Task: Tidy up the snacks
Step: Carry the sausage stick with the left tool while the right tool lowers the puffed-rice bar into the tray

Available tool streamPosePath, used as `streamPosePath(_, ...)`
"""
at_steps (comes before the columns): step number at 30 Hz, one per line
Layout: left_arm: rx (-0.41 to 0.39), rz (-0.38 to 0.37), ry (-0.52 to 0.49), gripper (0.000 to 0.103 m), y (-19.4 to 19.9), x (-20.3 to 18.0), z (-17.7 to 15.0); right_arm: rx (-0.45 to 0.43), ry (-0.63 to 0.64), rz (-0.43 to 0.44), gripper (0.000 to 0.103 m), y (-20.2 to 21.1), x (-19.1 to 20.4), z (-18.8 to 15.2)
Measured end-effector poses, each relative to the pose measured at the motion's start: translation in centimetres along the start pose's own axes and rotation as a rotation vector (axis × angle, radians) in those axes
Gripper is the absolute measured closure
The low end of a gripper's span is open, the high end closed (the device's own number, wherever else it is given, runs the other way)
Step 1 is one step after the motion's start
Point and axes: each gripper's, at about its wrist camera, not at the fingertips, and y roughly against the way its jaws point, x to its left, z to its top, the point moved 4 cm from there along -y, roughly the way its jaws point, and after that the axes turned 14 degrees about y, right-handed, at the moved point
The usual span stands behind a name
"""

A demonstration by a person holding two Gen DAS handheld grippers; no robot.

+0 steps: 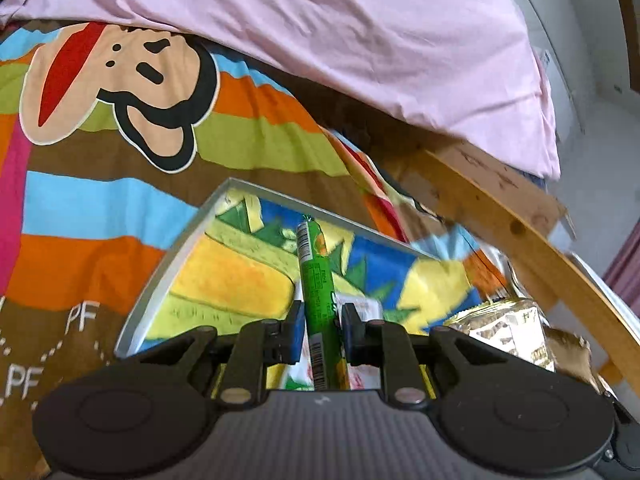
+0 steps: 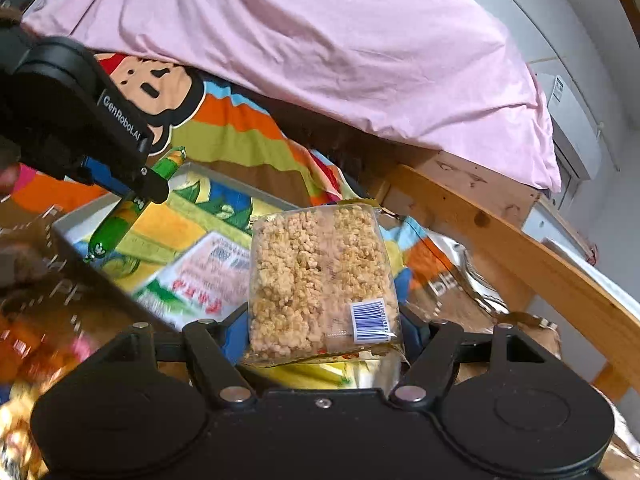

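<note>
black gripper (image 2: 132, 184) — "genrobot.ai" lettering

Slim green sausage stick (image 1: 316, 292) is showing a white barcode panel and an orange-yellow patch. Clear rectangular packet of tan puffed-grain cake (image 2: 320, 280) is carrying a blue-and-white barcode label. Shallow grey-rimmed box (image 1: 160, 272) is displaying yellow, green and blue printed graphics inside. Striped bed sheet (image 1: 100, 208) is running brown, orange, sky-blue, lime and pink, with a cartoon monkey face. Plain pale-pink quilt (image 1: 360, 32) is lying above.

black grippers (image 1: 320, 332), blue pads (image 1: 295, 330)
</note>
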Motion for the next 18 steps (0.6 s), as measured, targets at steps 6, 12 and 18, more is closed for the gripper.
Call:
streamPosePath(6, -0.023, 0.023, 0.041, 0.082, -3.7, 3.3, 0.1, 0.0, -0.012, 0.0, 0.03, -4.2, 1.0, 0.7)
streamPosePath(12, 0.018, -0.014, 0.147, 0.082, -5.6, 6.0, 0.0, 0.016, 0.063, -0.014, 0.03, -6.9, 2.9, 1.7)
streamPosePath(18, 0.093, 0.01, 0.208, 0.082, -7.4, 7.4, 0.1, 0.046, 0.107, 0.011, 0.03, -9.6, 4.4, 3.2)
